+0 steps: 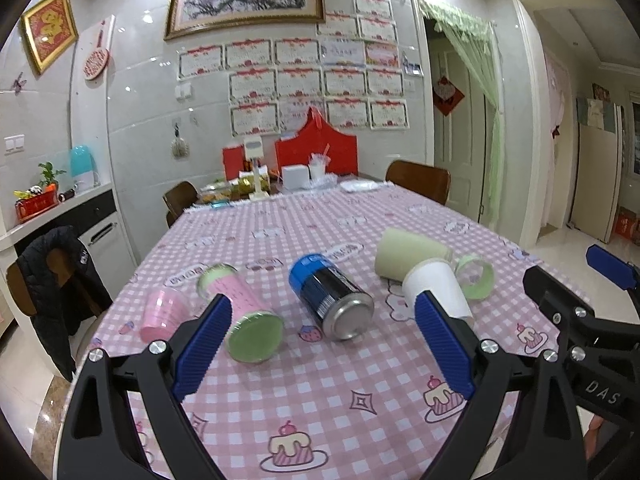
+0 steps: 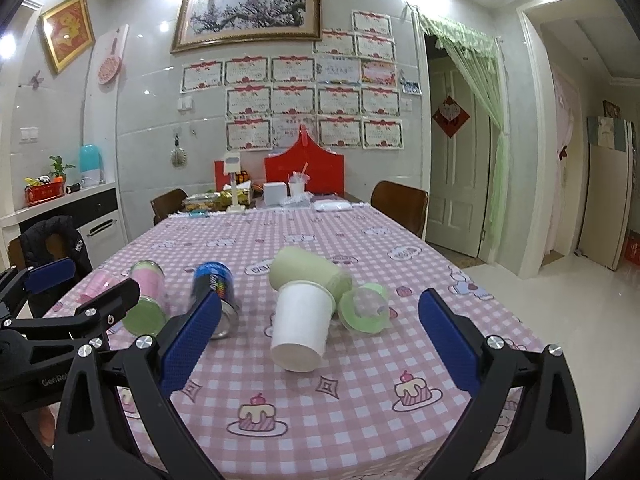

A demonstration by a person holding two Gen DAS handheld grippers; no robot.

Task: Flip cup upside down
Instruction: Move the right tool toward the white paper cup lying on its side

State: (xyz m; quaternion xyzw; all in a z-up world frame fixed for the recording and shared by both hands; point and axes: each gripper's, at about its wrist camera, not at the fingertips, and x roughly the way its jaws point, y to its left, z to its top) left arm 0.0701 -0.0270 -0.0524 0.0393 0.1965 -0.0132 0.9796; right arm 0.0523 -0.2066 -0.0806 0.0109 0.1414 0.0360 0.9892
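Nearest the lens, the left gripper (image 1: 320,344) is hovering low over the checked tabletop (image 1: 320,400), its blue pads spread wide with nothing between them. Going left to right, a small pink cup (image 1: 162,314) is lying on its side at the far left, just beside a pink cup with green ends (image 1: 244,316), also toppled. Next, the blue-and-black can (image 1: 330,296) is lying with its metal base facing us. Then the white cup (image 2: 300,330) is lying on its side, base toward the camera, its mouth end touching a pale green cup (image 2: 308,270) behind it. A clear cup with a green rim (image 2: 364,308) is lying just to the right. The right gripper (image 2: 320,340) is hanging fully open too, framing the white cup without touching it.
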